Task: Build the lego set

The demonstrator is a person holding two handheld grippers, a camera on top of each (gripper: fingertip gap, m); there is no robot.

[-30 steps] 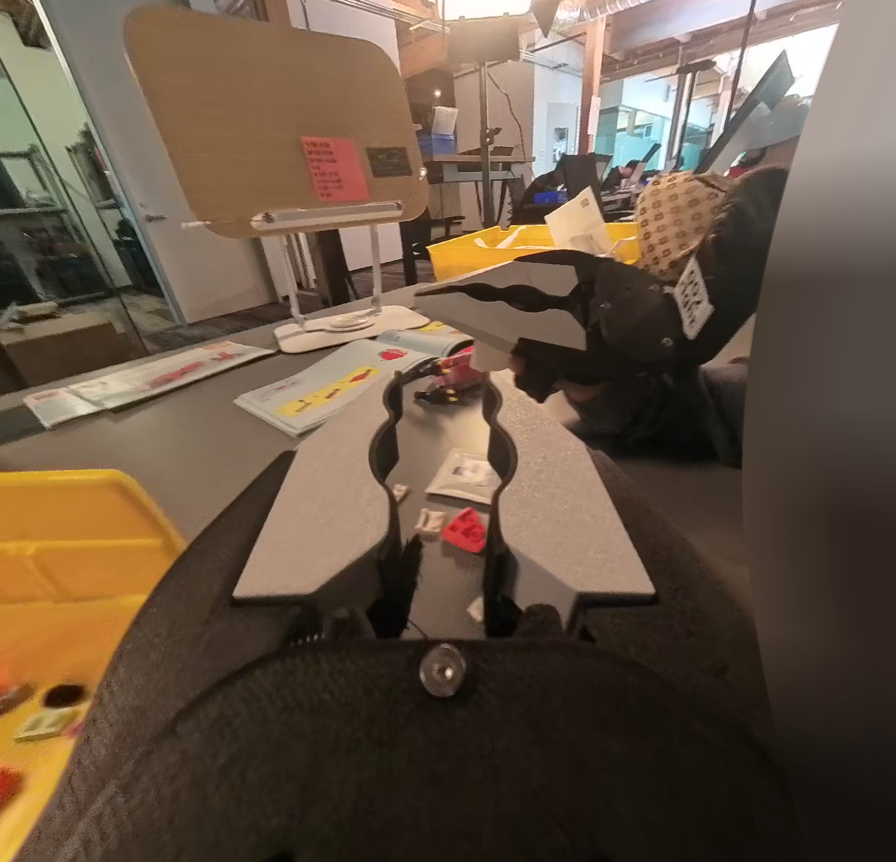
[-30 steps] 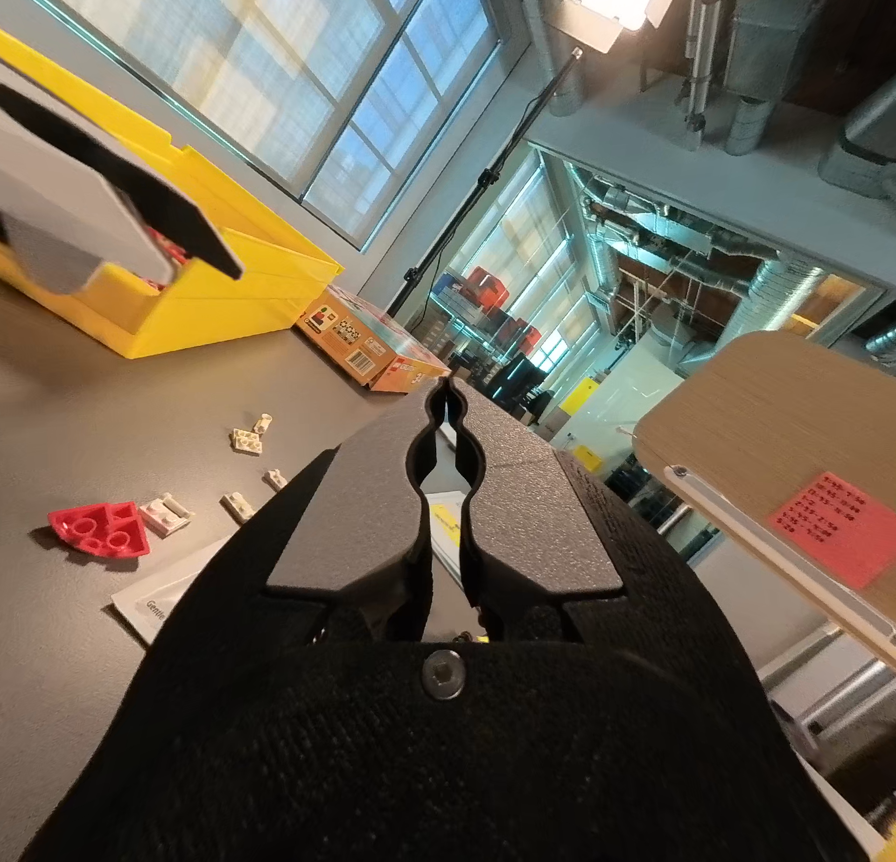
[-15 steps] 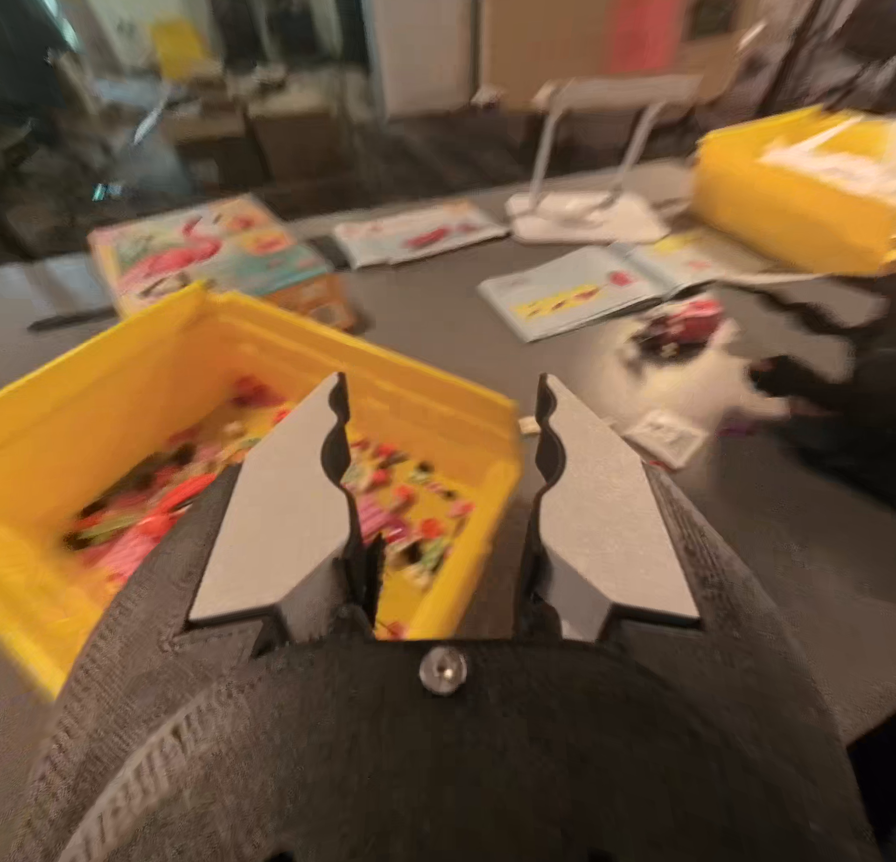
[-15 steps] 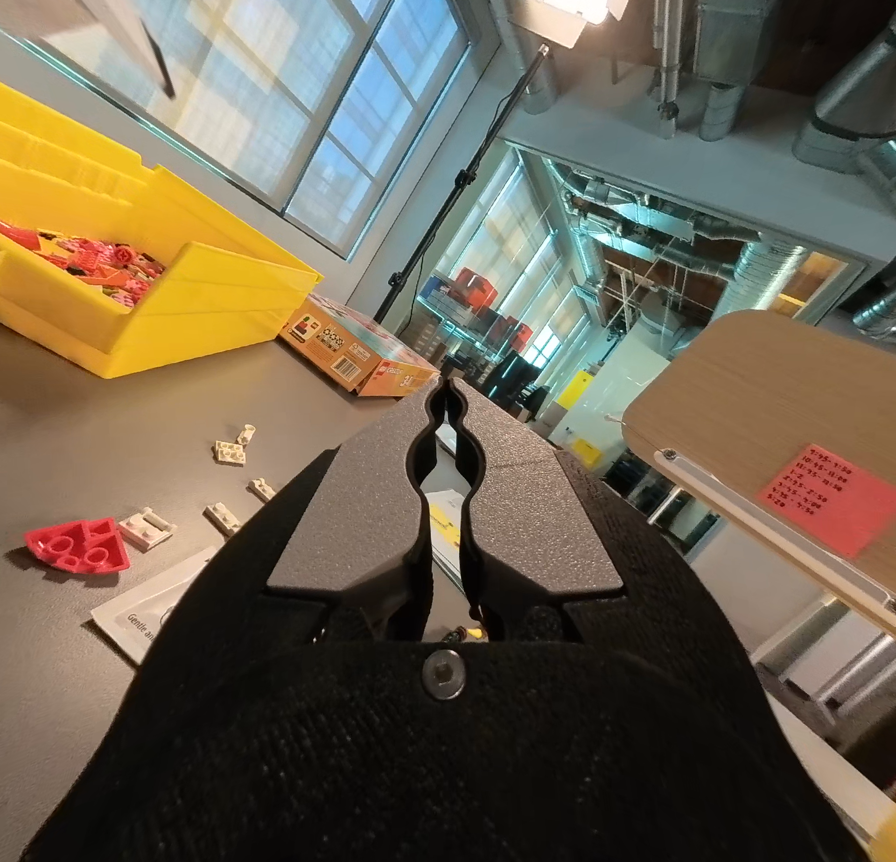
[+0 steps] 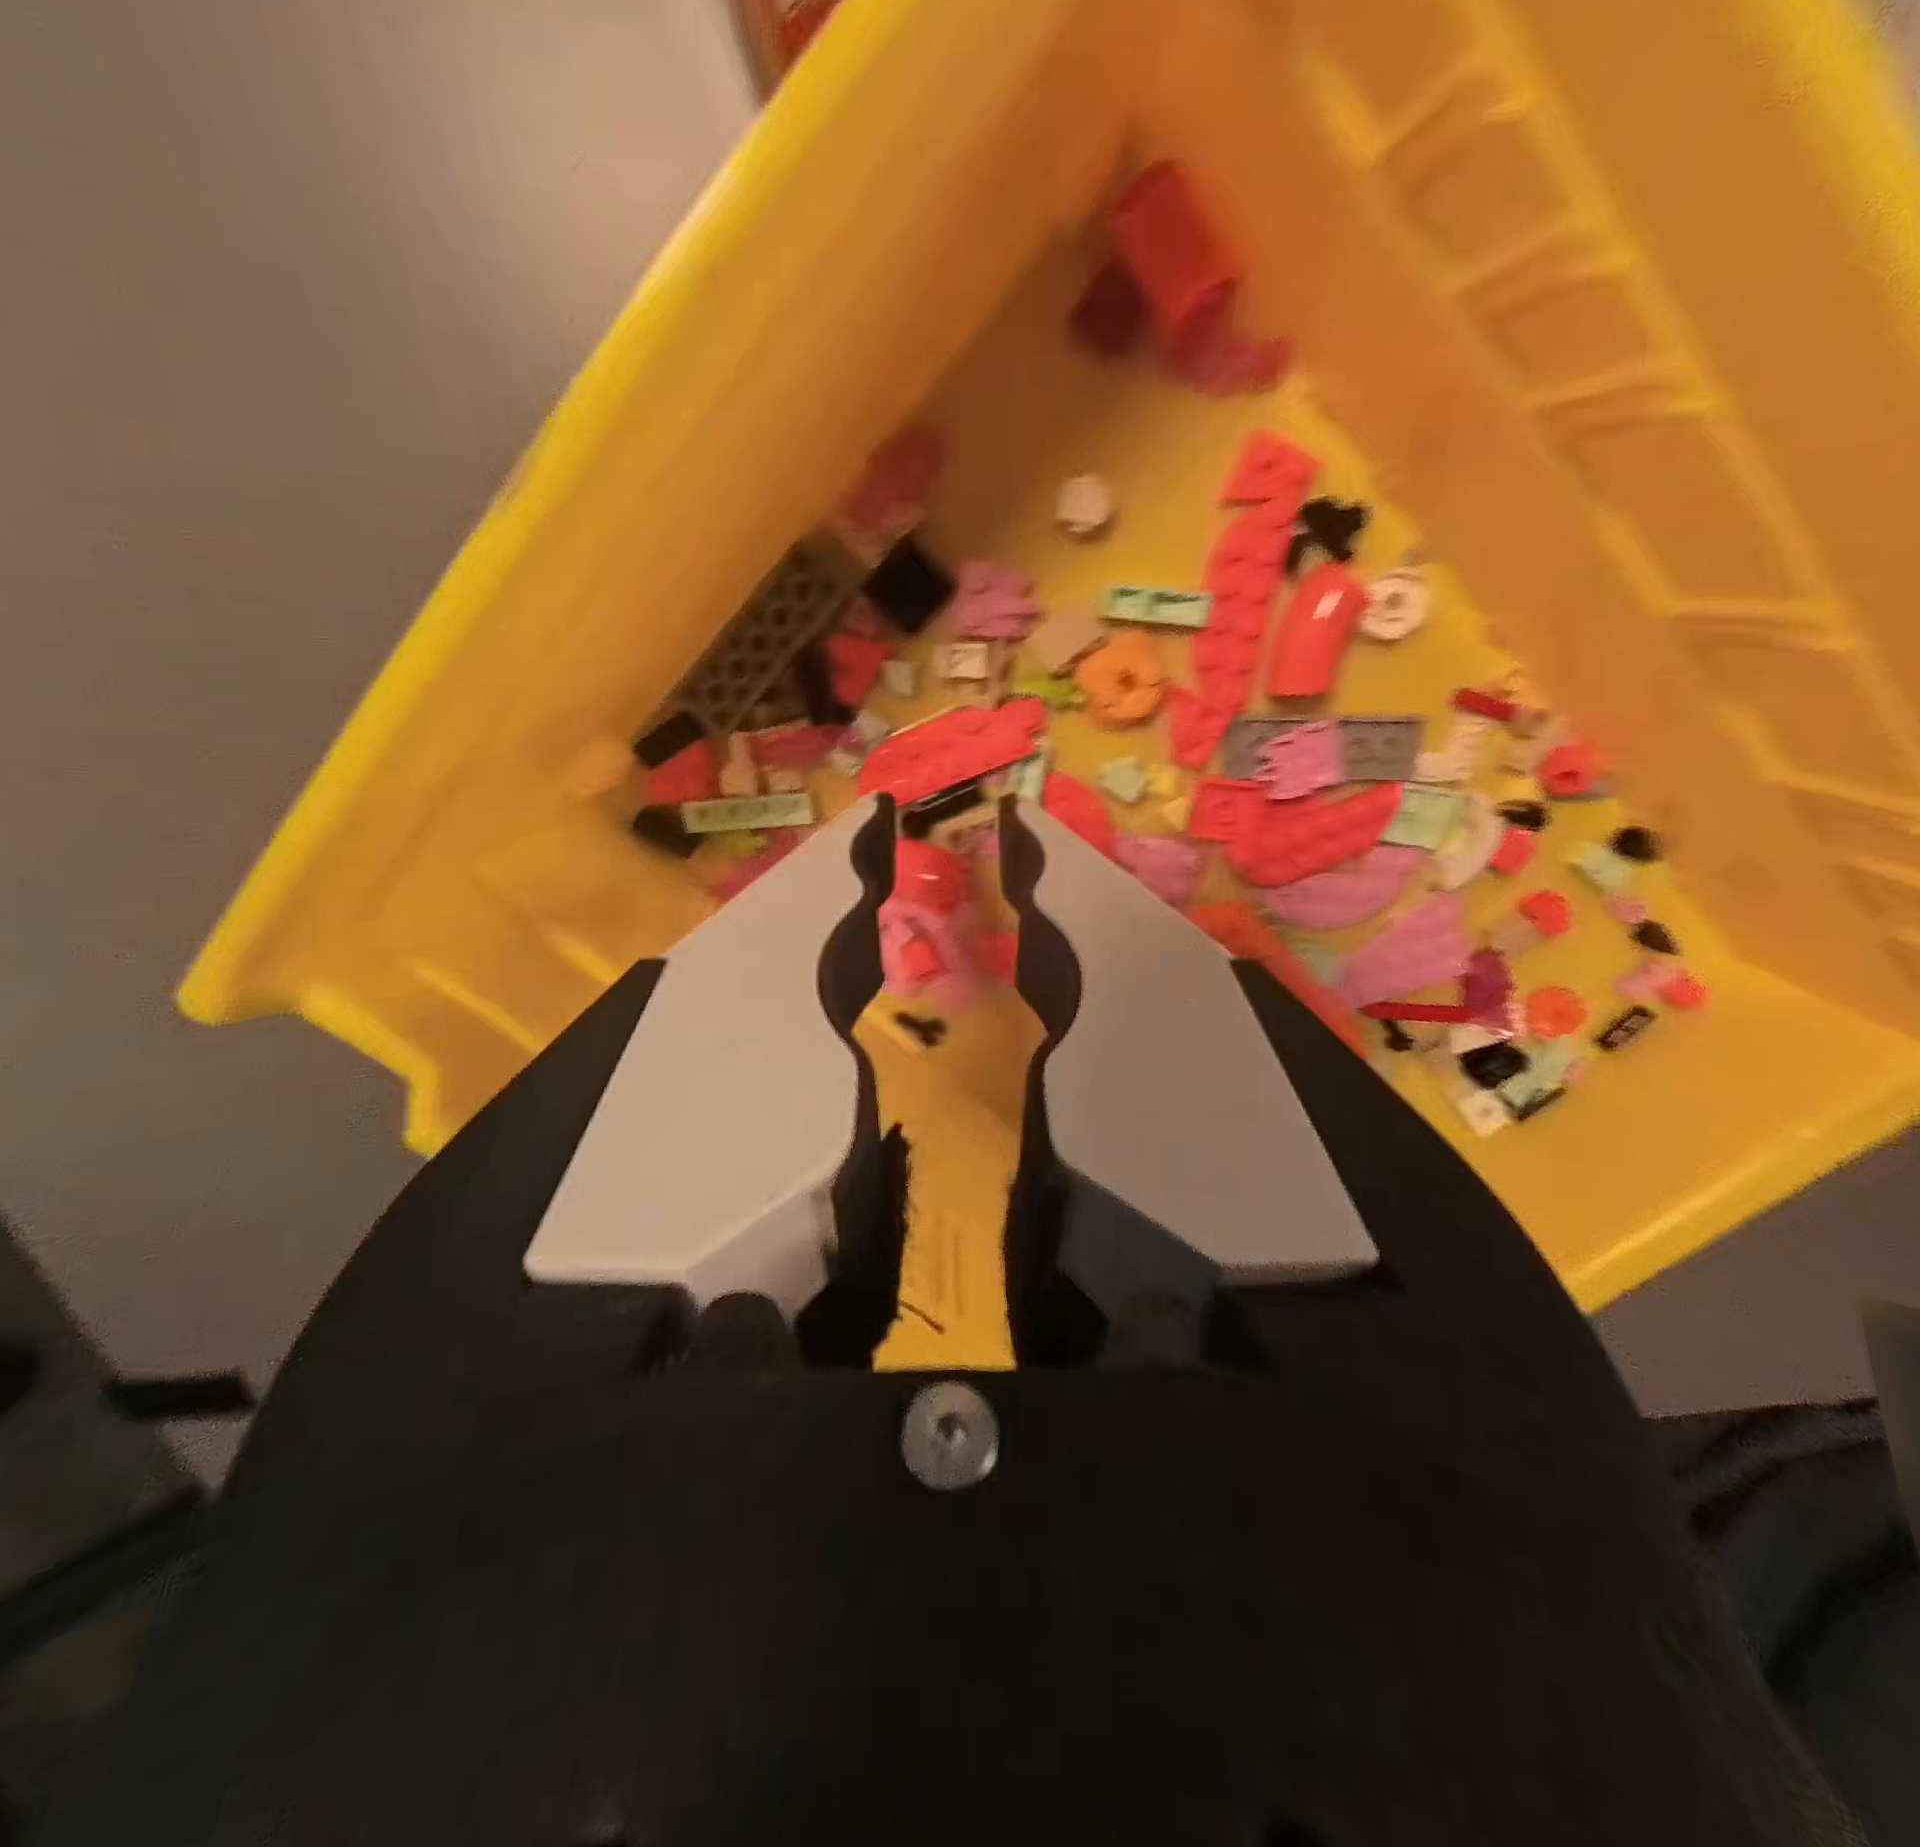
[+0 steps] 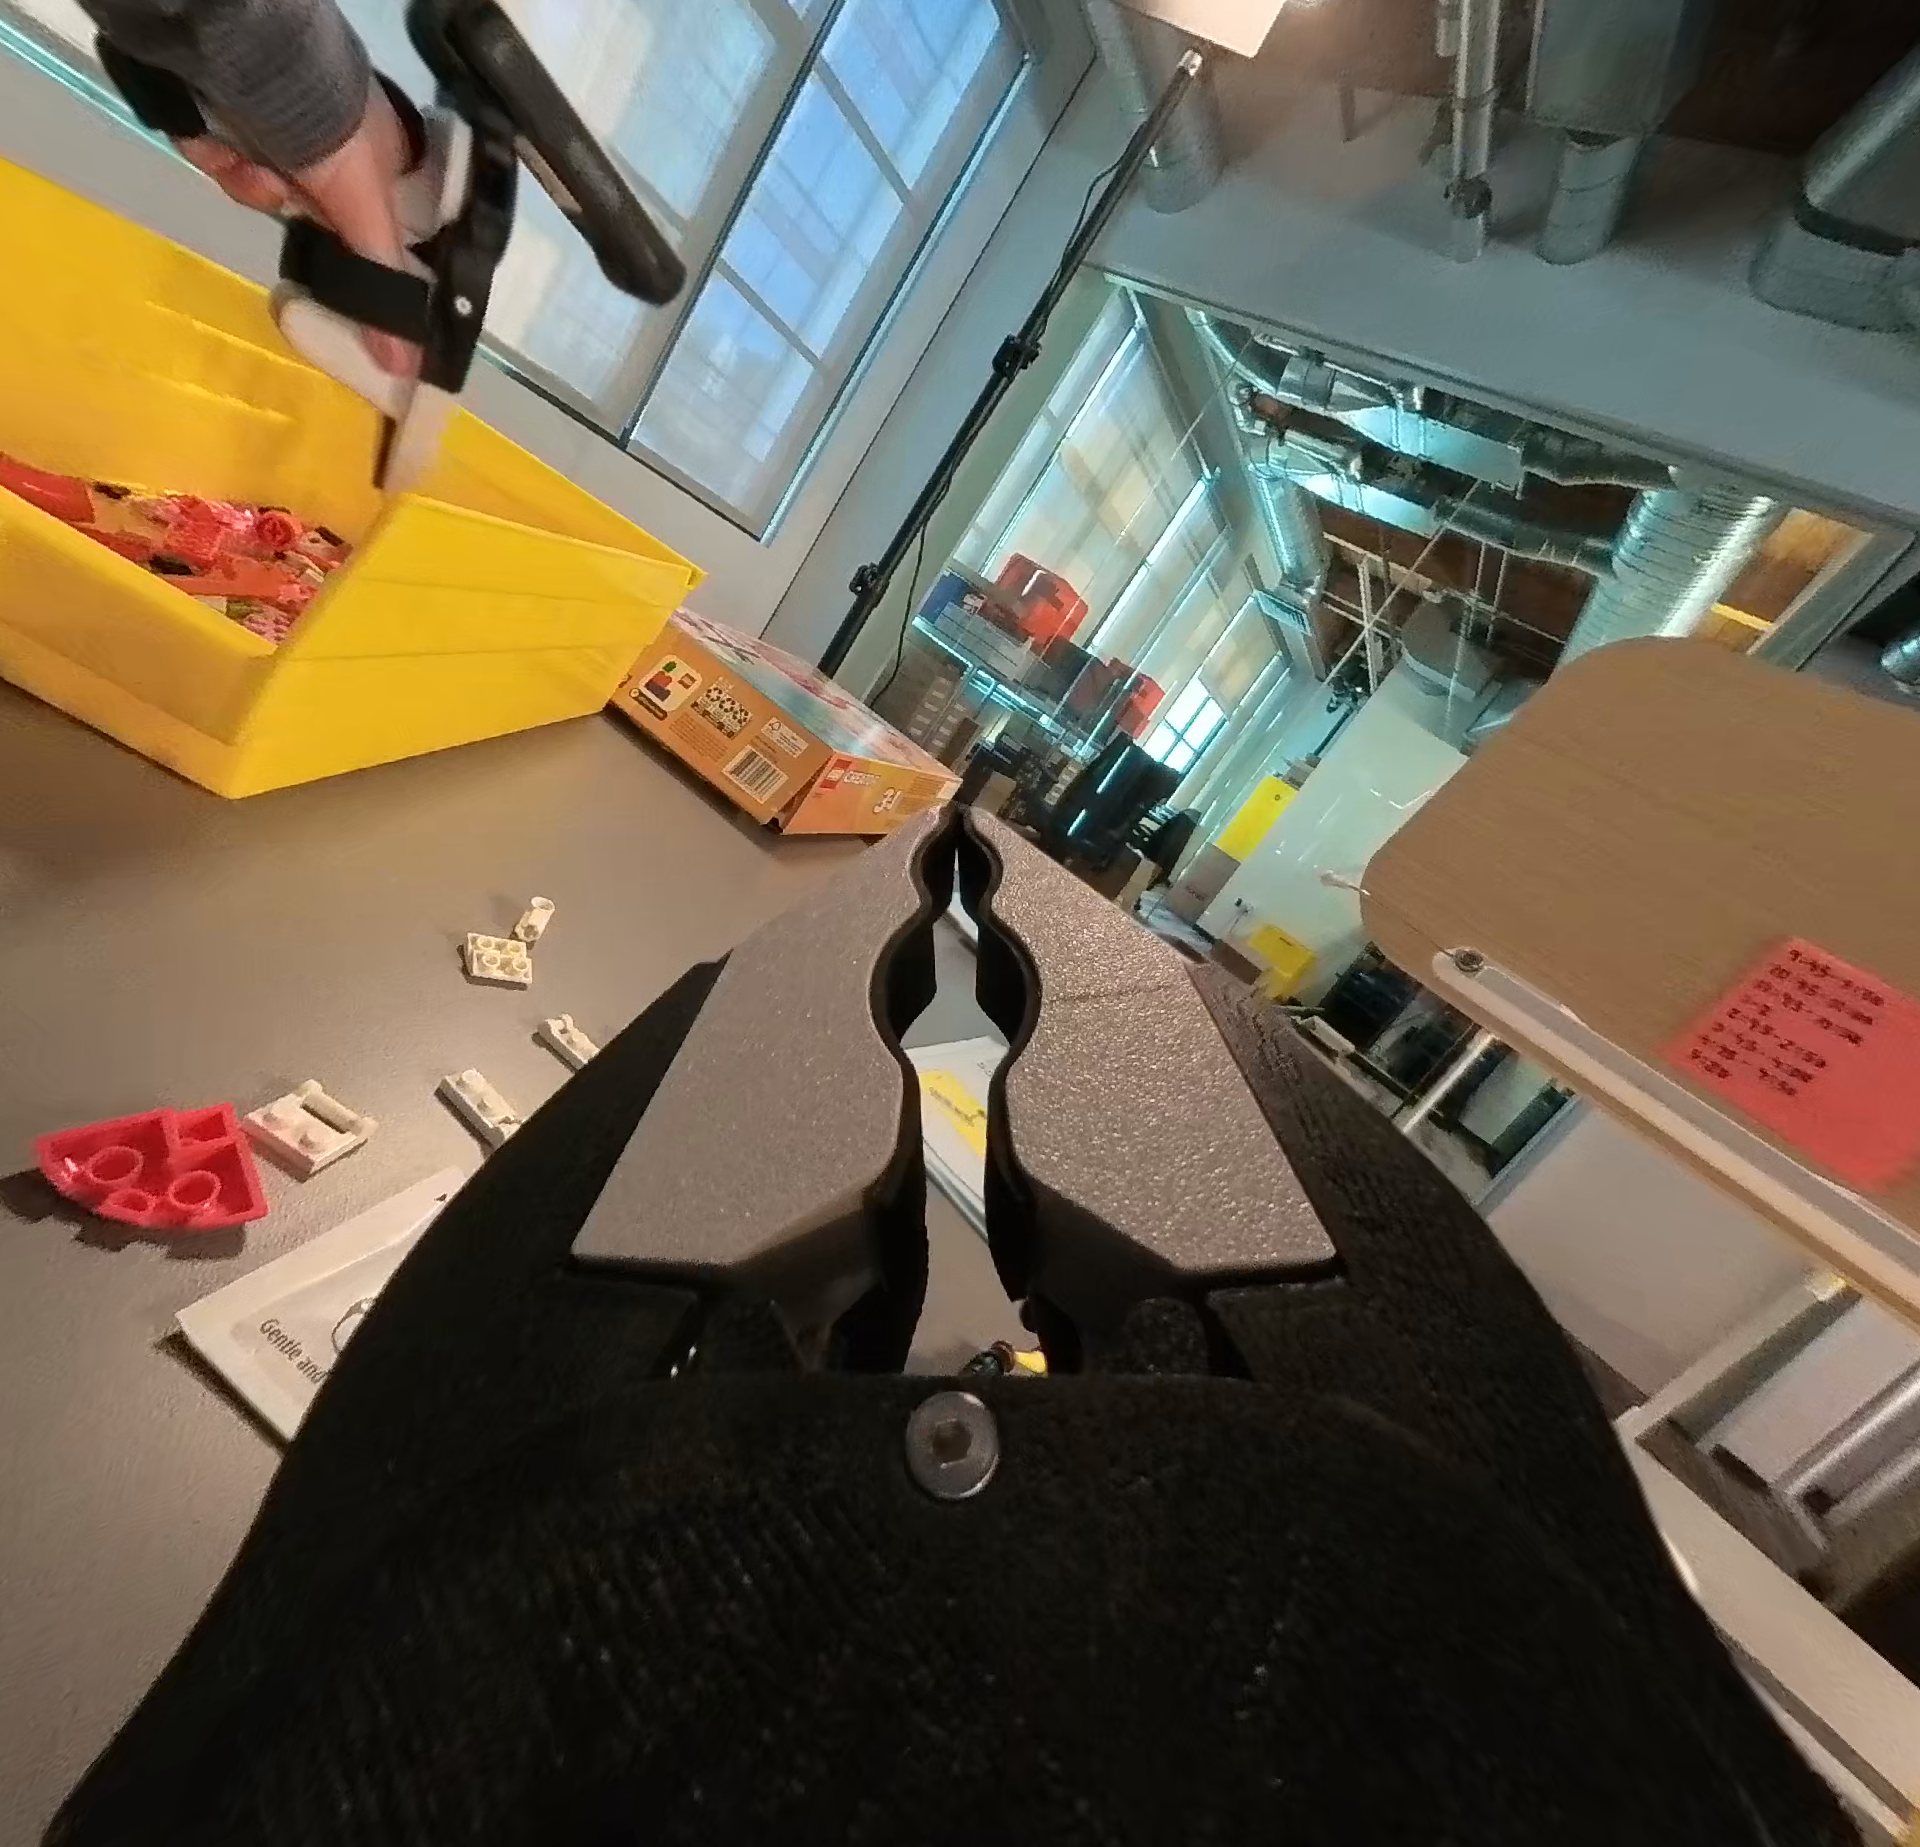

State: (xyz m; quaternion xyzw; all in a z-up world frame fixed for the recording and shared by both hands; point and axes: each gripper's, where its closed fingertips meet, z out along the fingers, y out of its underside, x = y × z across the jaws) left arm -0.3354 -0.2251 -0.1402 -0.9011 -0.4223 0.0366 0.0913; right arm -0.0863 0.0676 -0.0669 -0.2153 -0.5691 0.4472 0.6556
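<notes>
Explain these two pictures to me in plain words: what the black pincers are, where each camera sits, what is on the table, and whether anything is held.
No robot here: a person holds a hand-operated pincer tool in each hand, with a camera on each looking along its two fingers.

One picture is from the left gripper, pointing down into a yellow bin of small toy bricks. Its jaws are slightly apart; the blur hides whether they grip anything.

The other is from the right gripper, shut on nothing, above the grey table. It shows a red brick, small white bricks, a cardboard box, a paper packet, and the person's hand over the bin.
</notes>
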